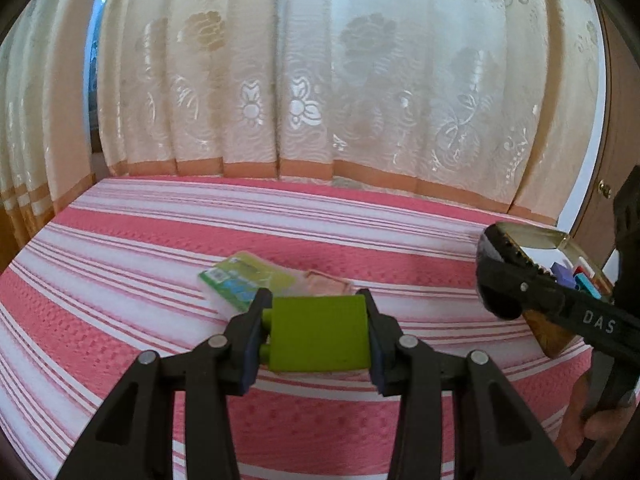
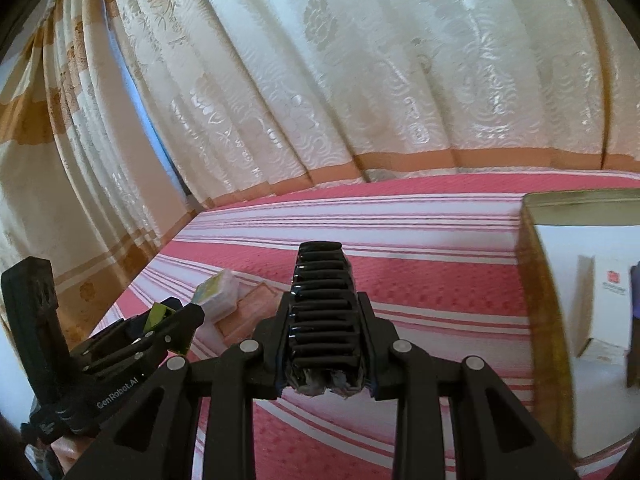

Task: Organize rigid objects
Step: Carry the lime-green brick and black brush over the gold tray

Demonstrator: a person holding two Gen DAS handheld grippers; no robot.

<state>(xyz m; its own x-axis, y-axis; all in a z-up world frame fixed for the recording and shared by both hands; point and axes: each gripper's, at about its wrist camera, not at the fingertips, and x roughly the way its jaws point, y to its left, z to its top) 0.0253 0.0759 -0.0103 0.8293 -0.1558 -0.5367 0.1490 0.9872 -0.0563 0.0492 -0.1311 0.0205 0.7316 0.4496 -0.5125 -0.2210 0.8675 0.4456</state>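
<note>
My left gripper [image 1: 318,334] is shut on a lime green block [image 1: 320,332] and holds it above the striped bed; it also shows in the right wrist view [image 2: 176,316] at lower left with the green block [image 2: 158,316] between its fingers. My right gripper [image 2: 322,316] is shut on a black ribbed object [image 2: 322,312]; it also shows in the left wrist view [image 1: 500,276] at right, beside a gold tin box [image 1: 560,280] with several small coloured pieces. The tin box [image 2: 536,280] stands at the right in the right wrist view.
A green-labelled plastic case [image 1: 240,280] and a pink flat case [image 1: 328,284] lie on the pink and white striped bedspread [image 1: 160,240] beyond my left gripper. Cream curtains [image 1: 320,80] hang behind the bed. A wooden door [image 1: 616,160] is at far right.
</note>
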